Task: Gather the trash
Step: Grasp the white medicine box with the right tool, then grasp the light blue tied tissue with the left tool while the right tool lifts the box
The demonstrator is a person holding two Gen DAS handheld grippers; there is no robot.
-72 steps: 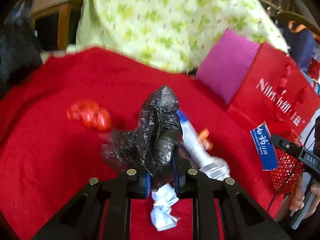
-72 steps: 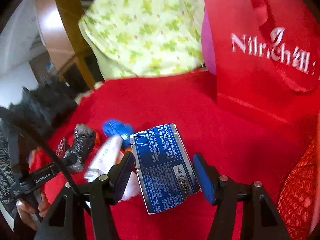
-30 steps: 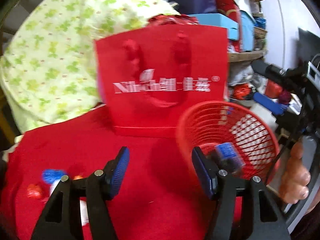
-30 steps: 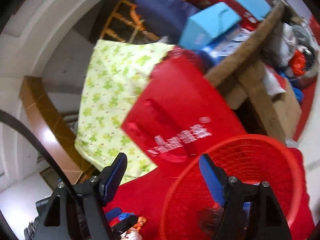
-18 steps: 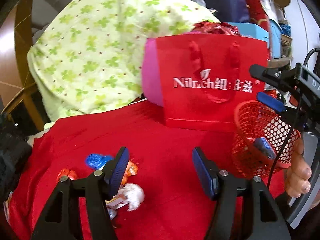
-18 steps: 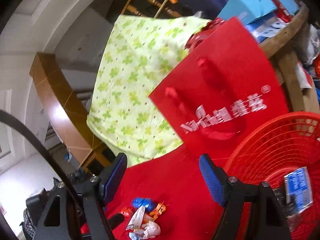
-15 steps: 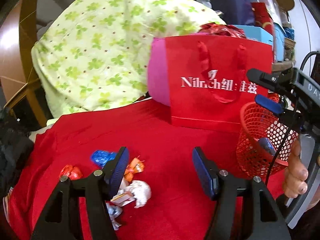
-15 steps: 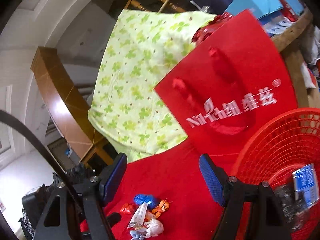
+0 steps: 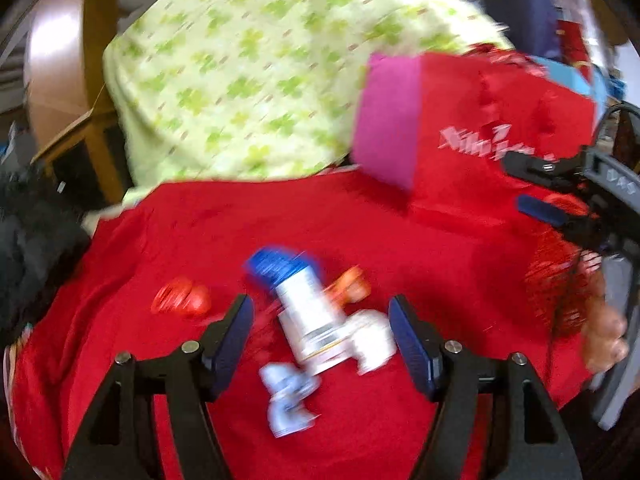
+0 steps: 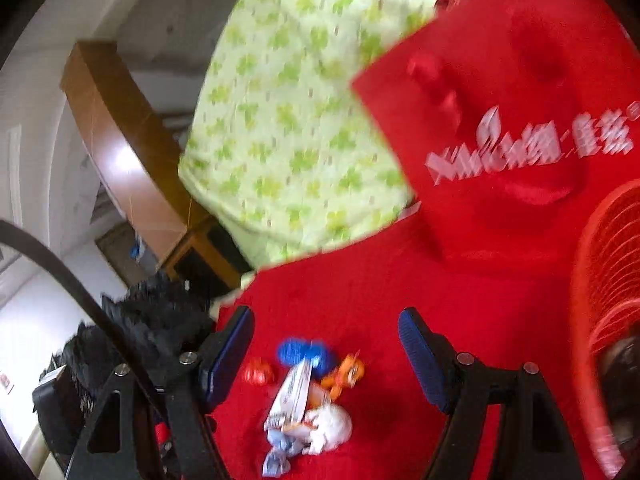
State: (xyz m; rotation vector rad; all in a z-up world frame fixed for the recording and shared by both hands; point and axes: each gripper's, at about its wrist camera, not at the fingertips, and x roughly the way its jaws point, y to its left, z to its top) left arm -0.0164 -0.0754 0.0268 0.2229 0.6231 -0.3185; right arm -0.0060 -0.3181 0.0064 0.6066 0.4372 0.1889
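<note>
Both of my views are smeared with motion blur, so I can read only colours and rough shapes in the small heap of litter on the red cloth-covered table (image 9: 400, 248). I make out a white tube-shaped wrapper with a blue end (image 9: 298, 300) lying slantwise, a crumpled white paper ball (image 9: 372, 340) touching its near end, a pale blue-white scrap (image 9: 286, 394) just below, an orange candy wrapper (image 9: 350, 284) beside the tube, and a red crumpled wrapper (image 9: 182, 300) a little apart to the left. The red mesh basket (image 10: 604, 288) is cut off at the right edge of the right wrist view; something dark sits in its bottom, but I cannot tell what. In the left wrist view the basket is mostly hidden behind the right gripper (image 9: 560, 204) and the hand holding it. The print on the red paper gift bag (image 10: 520, 128) is too blurred to read. My left gripper (image 9: 320, 344) hangs above the heap, jaws spread wide with nothing between them, the tube and paper ball framed in the gap. My right gripper (image 10: 326, 354) also stands wide apart and empty, held higher and looking down at the same heap from farther off. Green clover-print fabric (image 9: 248, 64) is draped behind the table.
</note>
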